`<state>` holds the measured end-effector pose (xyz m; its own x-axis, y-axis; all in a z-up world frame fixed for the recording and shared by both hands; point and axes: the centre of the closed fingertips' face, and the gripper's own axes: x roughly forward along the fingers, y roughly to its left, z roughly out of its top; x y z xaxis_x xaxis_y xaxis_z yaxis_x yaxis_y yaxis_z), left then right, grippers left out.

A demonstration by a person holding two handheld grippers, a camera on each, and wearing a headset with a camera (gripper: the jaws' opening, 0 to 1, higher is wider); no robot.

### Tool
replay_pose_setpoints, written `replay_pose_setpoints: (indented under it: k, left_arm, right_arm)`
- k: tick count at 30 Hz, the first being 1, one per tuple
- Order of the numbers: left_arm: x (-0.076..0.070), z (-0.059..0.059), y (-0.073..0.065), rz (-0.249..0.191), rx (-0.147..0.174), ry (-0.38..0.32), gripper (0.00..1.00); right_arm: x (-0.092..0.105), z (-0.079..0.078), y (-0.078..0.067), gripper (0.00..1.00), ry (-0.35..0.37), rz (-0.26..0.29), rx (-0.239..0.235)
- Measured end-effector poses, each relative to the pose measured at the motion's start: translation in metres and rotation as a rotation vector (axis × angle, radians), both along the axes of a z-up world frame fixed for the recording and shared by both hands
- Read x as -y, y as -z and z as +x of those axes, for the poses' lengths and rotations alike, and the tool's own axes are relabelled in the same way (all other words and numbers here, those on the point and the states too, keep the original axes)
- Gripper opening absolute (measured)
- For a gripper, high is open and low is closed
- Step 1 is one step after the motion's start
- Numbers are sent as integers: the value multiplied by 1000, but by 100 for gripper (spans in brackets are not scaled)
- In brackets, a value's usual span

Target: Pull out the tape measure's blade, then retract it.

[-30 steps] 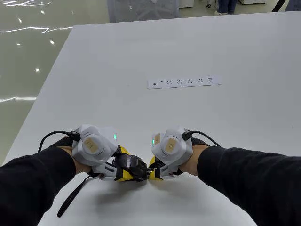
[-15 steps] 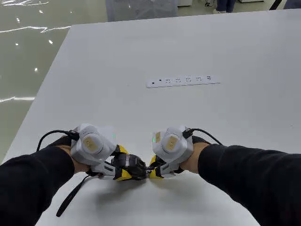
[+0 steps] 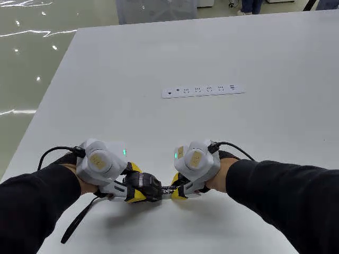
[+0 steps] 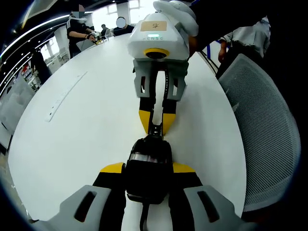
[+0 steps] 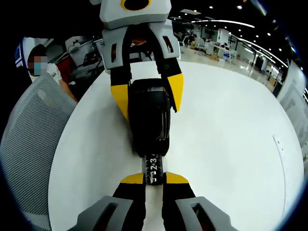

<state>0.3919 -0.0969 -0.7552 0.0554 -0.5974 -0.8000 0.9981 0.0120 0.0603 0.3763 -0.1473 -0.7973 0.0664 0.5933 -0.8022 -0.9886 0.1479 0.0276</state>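
Observation:
The black tape measure (image 3: 142,186) lies on the white table near its front edge. My left gripper (image 3: 132,190) is shut on the tape measure's case (image 4: 148,166), yellow tips on both sides. My right gripper (image 3: 175,190) is shut on the end of the blade (image 5: 153,169); a short stretch with black numbers shows between the case (image 5: 150,115) and my jaws. From the left gripper view the right gripper (image 4: 155,122) faces me, pinching the blade tip. From the right gripper view the left gripper (image 5: 147,94) clamps the case. A black wrist strap (image 3: 79,219) trails off the case to the left.
A white power strip (image 3: 203,90) lies flat in the middle of the table (image 3: 254,58). A grey mesh chair (image 4: 267,130) stands behind the table's near edge. People stand at the far side of the room (image 4: 79,29). Glossy floor lies left of the table (image 3: 32,63).
The right gripper has drawn slightly to the right, so a short length of blade shows between it and the case. The left gripper has held the case nearly still.

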Motion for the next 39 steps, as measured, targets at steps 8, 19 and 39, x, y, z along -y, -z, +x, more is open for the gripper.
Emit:
replay_pose_setpoints:
  k: [8, 19, 39]
  left_arm:
    - [1, 1, 0, -3, -7, 10, 28]
    - [1, 1, 0, -2, -6, 5, 28]
    - [1, 0, 0, -9, -1, 6, 28]
  right_arm:
    - [6, 0, 0, 8, 1, -11, 1]
    - [12, -1, 0, 8, 12, -22, -2]
    - [21, -4, -1, 8, 11, -32, -9]
